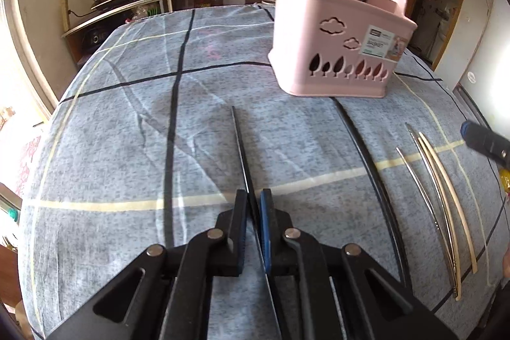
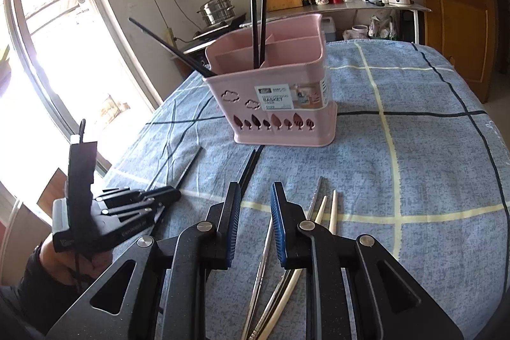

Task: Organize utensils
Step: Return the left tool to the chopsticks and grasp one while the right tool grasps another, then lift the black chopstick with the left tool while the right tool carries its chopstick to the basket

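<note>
black chopstick [image 1: 244, 161] pinched in left hand-held gripper [image 1: 253, 206]; right hand-held gripper [image 2: 255, 199] spread.

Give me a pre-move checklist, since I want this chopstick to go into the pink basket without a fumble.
1. Left gripper shut on the black chopstick: ok, pads pinch it near one end.
2. Chopstick clear of the tablecloth: cannot tell; in the right wrist view it looks close to the cloth.
3. Pink basket upright with open space: ok, three black chopsticks already stand in it, compartments have room.
4. Path to the basket: ok, only cloth between.
5. Right gripper out of the way: ok, open and empty above the metal and pale chopsticks.
6. Other black chopsticks on the cloth: not ok, awaiting pickup.
</note>
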Tool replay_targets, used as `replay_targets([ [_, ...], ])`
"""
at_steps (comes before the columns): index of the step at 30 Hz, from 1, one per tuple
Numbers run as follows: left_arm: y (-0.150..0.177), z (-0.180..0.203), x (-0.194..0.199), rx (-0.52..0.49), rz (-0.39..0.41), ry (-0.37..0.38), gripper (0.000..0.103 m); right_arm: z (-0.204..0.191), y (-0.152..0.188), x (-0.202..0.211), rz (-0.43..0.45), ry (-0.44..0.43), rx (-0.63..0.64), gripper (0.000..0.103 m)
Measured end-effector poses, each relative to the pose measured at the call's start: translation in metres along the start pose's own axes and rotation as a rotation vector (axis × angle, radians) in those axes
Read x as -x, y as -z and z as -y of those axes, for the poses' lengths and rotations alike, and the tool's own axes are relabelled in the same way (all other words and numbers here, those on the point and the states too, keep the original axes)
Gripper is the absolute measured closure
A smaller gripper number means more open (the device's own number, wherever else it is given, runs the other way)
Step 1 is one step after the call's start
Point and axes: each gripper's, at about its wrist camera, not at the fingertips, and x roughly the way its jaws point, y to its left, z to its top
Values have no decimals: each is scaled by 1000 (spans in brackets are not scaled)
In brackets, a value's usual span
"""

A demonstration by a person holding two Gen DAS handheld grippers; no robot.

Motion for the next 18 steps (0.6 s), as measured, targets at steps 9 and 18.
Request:
replay_targets([
  [9,-8,-23,-2,60,-26,44,95,-33,6,-67,-188,17,46,83],
  [18,-22,-18,-12,22,-46,61,82,-34,-4,-101,-231,95,31,83],
])
